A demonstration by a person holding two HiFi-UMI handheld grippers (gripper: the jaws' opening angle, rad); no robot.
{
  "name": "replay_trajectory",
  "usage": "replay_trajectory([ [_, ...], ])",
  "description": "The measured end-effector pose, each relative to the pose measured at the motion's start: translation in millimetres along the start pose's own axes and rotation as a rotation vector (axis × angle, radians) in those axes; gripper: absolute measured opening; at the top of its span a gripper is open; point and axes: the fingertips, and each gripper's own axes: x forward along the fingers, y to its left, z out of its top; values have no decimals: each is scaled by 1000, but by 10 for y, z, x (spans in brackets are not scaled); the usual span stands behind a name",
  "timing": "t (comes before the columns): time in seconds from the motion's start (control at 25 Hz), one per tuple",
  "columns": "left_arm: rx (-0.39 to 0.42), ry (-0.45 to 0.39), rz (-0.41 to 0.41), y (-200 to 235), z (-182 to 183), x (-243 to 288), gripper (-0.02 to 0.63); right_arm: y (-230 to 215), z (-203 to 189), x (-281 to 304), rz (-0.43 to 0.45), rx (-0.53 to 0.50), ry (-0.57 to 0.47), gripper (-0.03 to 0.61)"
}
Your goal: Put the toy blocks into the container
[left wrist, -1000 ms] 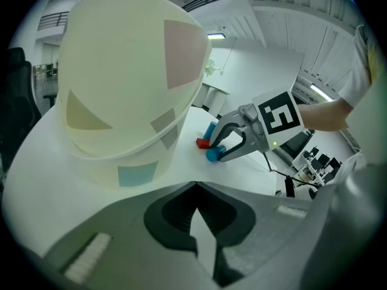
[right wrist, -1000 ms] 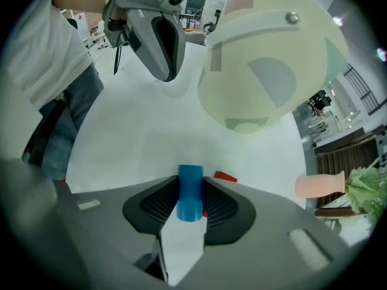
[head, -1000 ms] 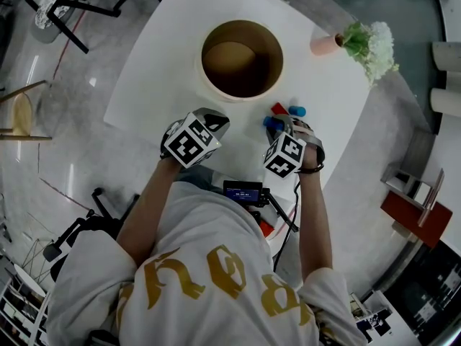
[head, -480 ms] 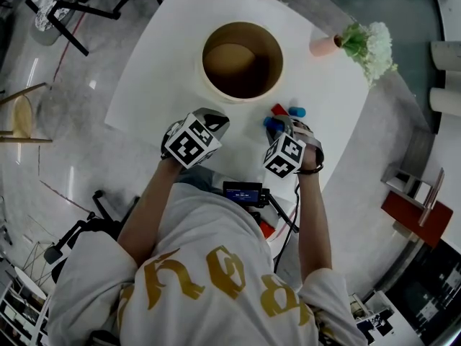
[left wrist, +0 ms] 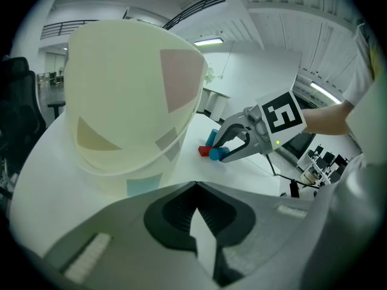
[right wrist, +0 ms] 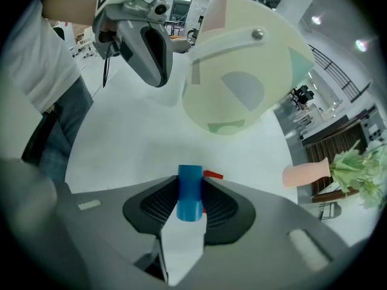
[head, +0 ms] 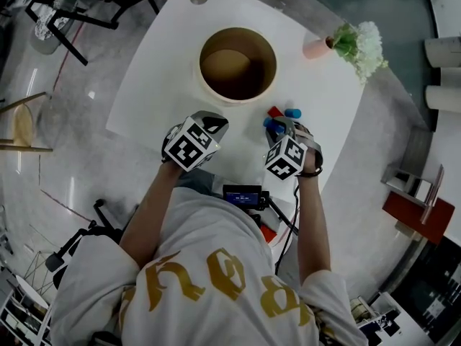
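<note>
**Blue cylinder pinched on the right, left fingers pressed together**

Nearest me, the gold lettering across my shirt (head: 216, 280) was too ornate to read. The marker cube (head: 287, 157) on each gripper bore only a black-and-white square pattern, no words.

My right gripper (head: 279, 127) pointed steeply down at the white bench (head: 158, 85). Its fingers (right wrist: 103, 234) were pinching one blue cylinder (right wrist: 189, 193). My left gripper (head: 215, 121) hung beside it, its fingers (left wrist: 115, 243) pressed together on nothing.

I counted three toy blocks, all outside the container and just short of it. They were the pinched cylinder, one red block (head: 275, 111) just behind it, and a second blue cylinder (head: 292, 112) beside the red one. The right gripper view gave only a sliver of the red block, while the second blue cylinder showed in the head view and the left gripper view.

Farther on stood one round container (head: 216, 94). The head view looked into its brown inside; the gripper views showed its cream wall with pastel patches. Beyond it, one pink vase (head: 315, 47) of green-and-white flowers lay near the bench's far edge.
</note>
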Motion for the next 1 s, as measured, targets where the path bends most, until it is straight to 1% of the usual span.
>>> replay_trajectory([
  [0.08,-15,-11,10,-3,6,-13,0,-18,23,-38,-10,33,-23,153],
  [0.16,-55,-62,25,3,74,-40,0,-22,42,-100,-17,68,-53,155],
  [0.28,-139,-148,23,15,176,-125,0,-43,88,-218,-31,129,-104,155],
  [0.4,-181,-197,30,48,229,-208,0,-84,151,-312,-43,189,-154,153],
  [0.6,-210,-256,33,50,323,-314,0,-118,239,-459,-68,247,-217,153],
  [0.8,-223,-305,27,-17,422,-415,0,-126,297,-644,-92,309,-278,153],
  [1.0,-212,-329,29,-68,503,-496,0,-186,370,-866,-131,358,-346,153],
])
